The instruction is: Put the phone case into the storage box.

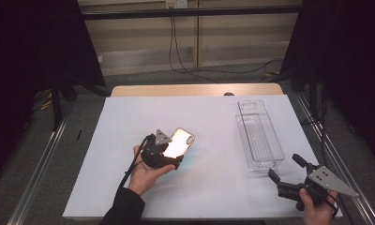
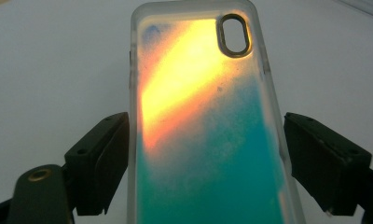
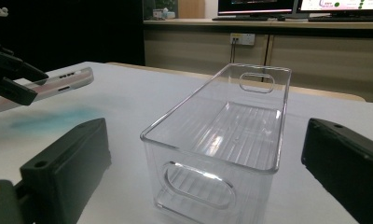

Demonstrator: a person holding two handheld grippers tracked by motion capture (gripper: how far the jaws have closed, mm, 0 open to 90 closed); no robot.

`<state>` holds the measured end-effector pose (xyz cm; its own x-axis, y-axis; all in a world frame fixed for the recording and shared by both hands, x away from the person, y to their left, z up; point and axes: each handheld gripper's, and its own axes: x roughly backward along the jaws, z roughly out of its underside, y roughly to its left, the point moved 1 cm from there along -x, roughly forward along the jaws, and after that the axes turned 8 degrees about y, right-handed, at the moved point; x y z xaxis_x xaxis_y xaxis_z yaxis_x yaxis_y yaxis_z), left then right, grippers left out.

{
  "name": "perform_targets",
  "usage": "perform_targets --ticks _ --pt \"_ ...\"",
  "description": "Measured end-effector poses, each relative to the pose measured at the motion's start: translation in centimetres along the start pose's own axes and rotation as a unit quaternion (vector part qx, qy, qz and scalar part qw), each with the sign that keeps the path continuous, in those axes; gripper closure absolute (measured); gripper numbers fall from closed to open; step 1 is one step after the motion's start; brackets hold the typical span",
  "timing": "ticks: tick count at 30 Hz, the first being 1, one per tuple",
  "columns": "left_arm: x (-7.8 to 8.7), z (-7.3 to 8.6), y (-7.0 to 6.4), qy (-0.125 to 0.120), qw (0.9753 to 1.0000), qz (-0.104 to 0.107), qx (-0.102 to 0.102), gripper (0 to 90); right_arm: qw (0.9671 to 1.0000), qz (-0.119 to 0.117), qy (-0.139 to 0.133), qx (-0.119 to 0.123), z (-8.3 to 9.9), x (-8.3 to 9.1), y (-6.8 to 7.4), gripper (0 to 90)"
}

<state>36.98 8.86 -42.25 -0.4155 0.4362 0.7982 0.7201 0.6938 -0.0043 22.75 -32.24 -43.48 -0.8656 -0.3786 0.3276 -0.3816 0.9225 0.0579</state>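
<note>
Above the middle of the white sheet (image 1: 129, 154) that covers the table, a phone case (image 1: 180, 142) is held clear of the surface by the left gripper (image 1: 169, 157). Seen in the left gripper view, the case (image 2: 208, 140) is translucent, glowing orange-yellow toward its upper end and teal toward its lower end, with an oval camera cut-out (image 2: 234, 35) near the top corner. It stands lengthwise between the two black jaws, which are set against its long edges; the jaw on one side touches the rim, while whether the other presses or merely sits beside the edge cannot be told for certain. In the right gripper view the case (image 3: 58, 84) shows side-on, tilted, its far end raised above a teal glow (image 3: 54, 119) cast on the sheet.

Right of the case, well apart from it, a clear plastic bin (image 1: 259, 136) stands upright on the sheet, long and narrow, with a ribbed floor and a slot handle (image 3: 199, 185) at each end. It holds nothing.

At the near right corner of the table, the right gripper (image 1: 285, 171) is held just short of the bin's near end, jaws spread wide and pinching nothing, pointing toward the bin (image 3: 222, 140).
</note>
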Motion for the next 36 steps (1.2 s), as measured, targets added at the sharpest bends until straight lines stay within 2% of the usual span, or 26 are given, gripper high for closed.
perform_targets --ticks 22,29,36 --pt "2.2 0.8 -0.6 -0.056 0.9980 -0.031 -0.003 17.0 1.0000 -0.003 -0.002 -0.007 -0.1 0.0 0.1 0.4" --pt "3.0 1.2 -1.1 -0.070 0.9965 -0.043 -0.015 17.0 0.9999 -0.012 0.002 -0.007 -0.2 -0.3 0.5 0.0" --pt "3.7 1.8 -1.3 -0.075 0.9961 -0.046 -0.012 17.0 0.9996 -0.026 0.010 -0.005 -0.4 -0.7 1.0 0.0"
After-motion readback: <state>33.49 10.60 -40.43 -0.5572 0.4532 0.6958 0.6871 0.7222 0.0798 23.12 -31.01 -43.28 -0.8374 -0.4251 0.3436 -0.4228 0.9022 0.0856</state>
